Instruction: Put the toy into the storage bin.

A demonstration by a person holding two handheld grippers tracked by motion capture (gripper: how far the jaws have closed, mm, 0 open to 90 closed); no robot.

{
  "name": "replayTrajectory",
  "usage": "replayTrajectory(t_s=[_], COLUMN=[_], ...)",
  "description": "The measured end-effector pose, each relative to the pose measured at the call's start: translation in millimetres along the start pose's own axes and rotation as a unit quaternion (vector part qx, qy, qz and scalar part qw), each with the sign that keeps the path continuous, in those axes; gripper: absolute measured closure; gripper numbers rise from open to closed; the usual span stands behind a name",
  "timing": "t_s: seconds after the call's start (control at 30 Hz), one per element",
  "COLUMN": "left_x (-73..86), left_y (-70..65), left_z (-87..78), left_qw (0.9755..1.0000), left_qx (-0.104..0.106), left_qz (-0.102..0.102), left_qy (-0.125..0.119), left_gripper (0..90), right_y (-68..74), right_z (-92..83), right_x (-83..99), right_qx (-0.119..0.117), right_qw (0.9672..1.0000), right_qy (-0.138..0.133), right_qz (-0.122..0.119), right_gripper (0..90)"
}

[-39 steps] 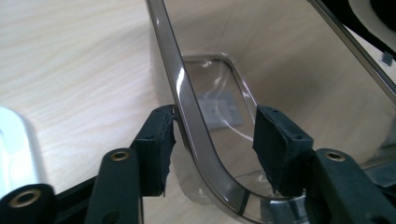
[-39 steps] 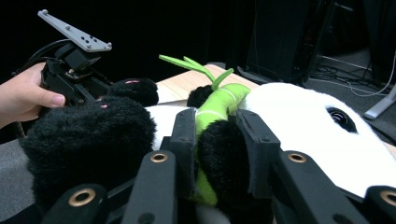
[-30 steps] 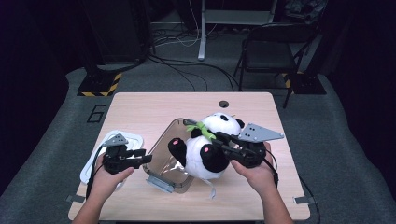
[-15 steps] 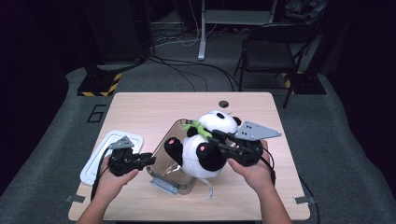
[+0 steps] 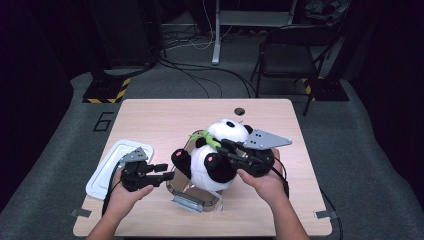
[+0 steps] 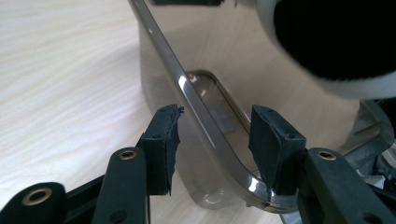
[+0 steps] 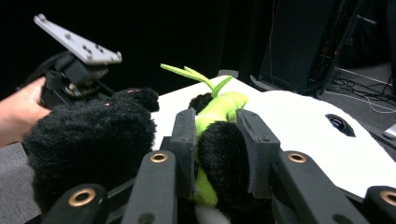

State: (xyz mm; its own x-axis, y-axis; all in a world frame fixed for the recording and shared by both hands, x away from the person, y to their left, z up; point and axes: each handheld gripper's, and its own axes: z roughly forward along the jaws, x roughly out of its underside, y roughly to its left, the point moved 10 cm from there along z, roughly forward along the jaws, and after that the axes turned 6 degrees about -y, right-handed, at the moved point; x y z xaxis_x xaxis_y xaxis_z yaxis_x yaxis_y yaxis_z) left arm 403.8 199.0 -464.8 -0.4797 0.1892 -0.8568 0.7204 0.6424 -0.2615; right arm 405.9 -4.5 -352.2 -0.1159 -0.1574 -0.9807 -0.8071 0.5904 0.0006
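A black-and-white plush panda [image 5: 215, 155] with a green bamboo sprig [image 7: 219, 109] sits in a clear plastic container [image 5: 192, 197] in the middle of the table. My right gripper [image 5: 222, 147] comes in from the right and is shut on the panda's black arm [image 7: 217, 154], next to the bamboo. My left gripper [image 5: 167, 174] is at the container's left side. Its jaws have just been opening and now stand apart astride the container's rim [image 6: 196, 100], with the pads off it. The panda's black fur [image 6: 336, 37] hangs above that rim.
A white lid [image 5: 117, 160] lies flat on the table's left part, behind my left hand. A small dark hole [image 5: 239, 111] sits near the table's far edge. A black chair [image 5: 295, 50] and floor cables lie beyond the table.
My left gripper has edged slightly right, up to the container's side. The panda and my right gripper have hardly moved.
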Motion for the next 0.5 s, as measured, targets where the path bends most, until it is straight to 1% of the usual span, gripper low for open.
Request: replayTrajectory(t_s=[0.07, 0.1, 0.17, 0.27, 0.37, 0.4, 0.5], left_x=[-2.4, -3.3, -4.1, -4.9, -4.4, -4.2, -3.5], left_y=[5.2, 7.6, 13.2, 22.1, 28.6, 29.6, 32.2], left_z=[-4.5, -6.6, -10.9, -16.5, -22.4, -23.3, -26.2], left_qw=[1.0, 0.9999, 0.9997, 0.9992, 0.9986, 0.9985, 0.9981], left_qx=[-0.008, -0.012, -0.02, -0.034, -0.043, -0.045, -0.049], left_qz=[0.0, -0.003, -0.009, -0.011, -0.019, -0.02, -0.024], left_qy=[-0.006, -0.009, -0.012, -0.018, -0.023, -0.024, -0.028], left_gripper=[52.3, 52.3, 52.4, 52.4, 52.2, 51.8, 51.8], right_y=[0.5, 1.5, 2.7, 4.7, 7.0, 7.6, 8.9], right_z=[3.2, 4.8, 7.6, 12.2, 17.8, 20.7, 25.0], right_x=[1.1, 1.3, 1.3, 1.9, 2.8, 2.9, 3.9], right_qx=[-0.003, -0.002, -0.007, -0.01, -0.013, -0.018, -0.021], right_qw=[1.0, 1.0, 1.0, 1.0, 0.9999, 0.9998, 0.9998], right_qy=[0.003, 0.003, 0.0, -0.002, -0.001, -0.002, -0.002], right_qz=[-0.007, -0.002, -0.003, 0.001, 0.004, -0.001, -0.001], right_gripper=[68.9, 68.9, 68.9, 68.9, 68.9, 68.9, 68.9])
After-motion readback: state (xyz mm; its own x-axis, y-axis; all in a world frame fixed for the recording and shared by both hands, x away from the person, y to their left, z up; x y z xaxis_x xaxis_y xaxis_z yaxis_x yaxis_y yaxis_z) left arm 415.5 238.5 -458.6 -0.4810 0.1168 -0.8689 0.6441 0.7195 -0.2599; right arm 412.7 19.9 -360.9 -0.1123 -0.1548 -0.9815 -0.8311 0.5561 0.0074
